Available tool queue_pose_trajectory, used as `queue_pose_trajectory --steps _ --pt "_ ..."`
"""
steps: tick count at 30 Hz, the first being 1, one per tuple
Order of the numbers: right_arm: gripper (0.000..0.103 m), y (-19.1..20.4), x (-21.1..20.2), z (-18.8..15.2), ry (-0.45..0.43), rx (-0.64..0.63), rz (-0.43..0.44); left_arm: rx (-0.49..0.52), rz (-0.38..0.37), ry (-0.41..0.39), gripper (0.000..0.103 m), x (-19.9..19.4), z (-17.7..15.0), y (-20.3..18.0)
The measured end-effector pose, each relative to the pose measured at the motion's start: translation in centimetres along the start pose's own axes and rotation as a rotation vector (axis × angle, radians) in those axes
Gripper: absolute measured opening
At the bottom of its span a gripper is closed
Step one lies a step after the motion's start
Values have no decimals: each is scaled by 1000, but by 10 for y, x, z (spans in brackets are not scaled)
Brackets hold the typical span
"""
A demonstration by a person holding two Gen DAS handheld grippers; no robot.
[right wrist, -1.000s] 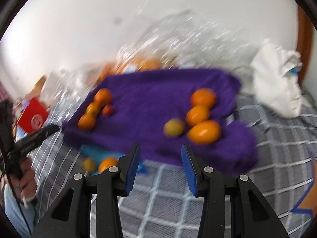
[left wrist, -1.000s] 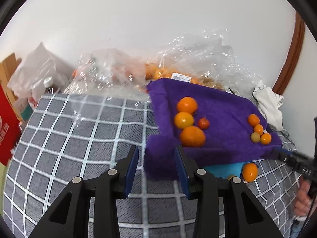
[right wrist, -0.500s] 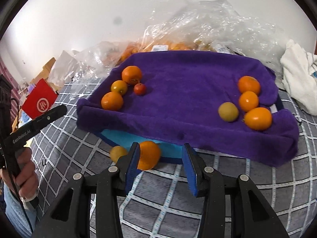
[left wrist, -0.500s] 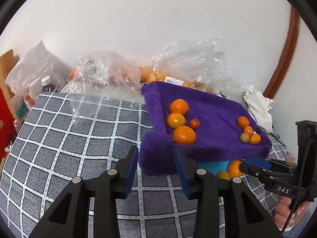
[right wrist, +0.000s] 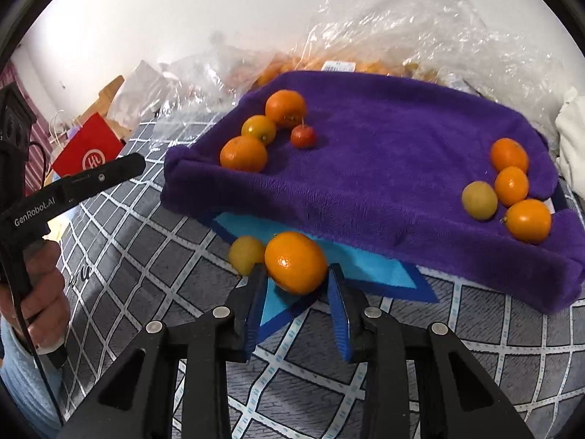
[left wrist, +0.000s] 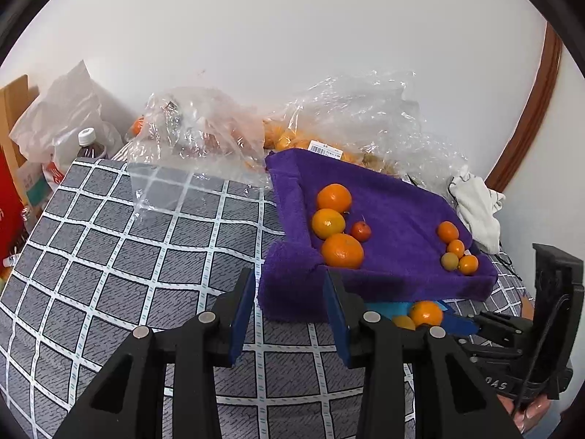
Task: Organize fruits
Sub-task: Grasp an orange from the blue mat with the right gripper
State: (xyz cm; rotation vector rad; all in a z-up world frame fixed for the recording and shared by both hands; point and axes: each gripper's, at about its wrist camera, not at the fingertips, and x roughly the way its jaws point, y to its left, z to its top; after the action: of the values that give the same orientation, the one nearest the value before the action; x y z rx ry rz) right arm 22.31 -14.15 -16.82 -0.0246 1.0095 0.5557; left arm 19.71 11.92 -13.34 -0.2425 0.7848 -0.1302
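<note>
An orange mandarin (right wrist: 295, 261) lies on the grey checked surface (right wrist: 153, 256) at the near edge of a purple towel (right wrist: 365, 153), on a blue mat (right wrist: 369, 267) that sticks out from under the towel. A smaller yellow fruit (right wrist: 245, 254) touches its left side. The right gripper (right wrist: 297, 285) has its fingers (right wrist: 256, 289) either side of this mandarin; they have just been closing, the left pad is at the fruit's skin and the right pad just beside it, and a firm grip cannot be told.

On the towel, at its left near corner, three mandarins (right wrist: 244, 153) and a small red fruit (right wrist: 303, 136) sit together. At the right end four smaller fruits (right wrist: 510, 186) cluster, one of them yellow-green.

The left gripper (left wrist: 289, 307) hovers over the surface with its fingers narrowly apart and nothing between them, pointing at the towel's near left corner. A hand (right wrist: 40, 292) holds its handle.

Behind the towel, against the white wall, lie crumpled clear plastic bags (left wrist: 358, 117) with more orange fruit inside. A white cloth (left wrist: 475, 208) lies at the far right, a red paper bag (right wrist: 87, 152) at the far left.
</note>
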Motion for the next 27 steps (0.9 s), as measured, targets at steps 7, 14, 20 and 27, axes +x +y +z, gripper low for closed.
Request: queue_pose_trajectory --steps 7,14,20,27 --pt "33 -24 -26 -10 -20 5 -89 11 -1 9 36 2 -1 -2" --pt "34 -69 -47 -29 -4 52 -181 12 -35 28 36 5 -3 -6" --pt "37 -81 -43 -29 -20 87 -172 42 -38 34 36 8 -8 -12" --pt "35 -77 -41 -32 -34 64 -172 60 -124 44 36 8 -13 -20"
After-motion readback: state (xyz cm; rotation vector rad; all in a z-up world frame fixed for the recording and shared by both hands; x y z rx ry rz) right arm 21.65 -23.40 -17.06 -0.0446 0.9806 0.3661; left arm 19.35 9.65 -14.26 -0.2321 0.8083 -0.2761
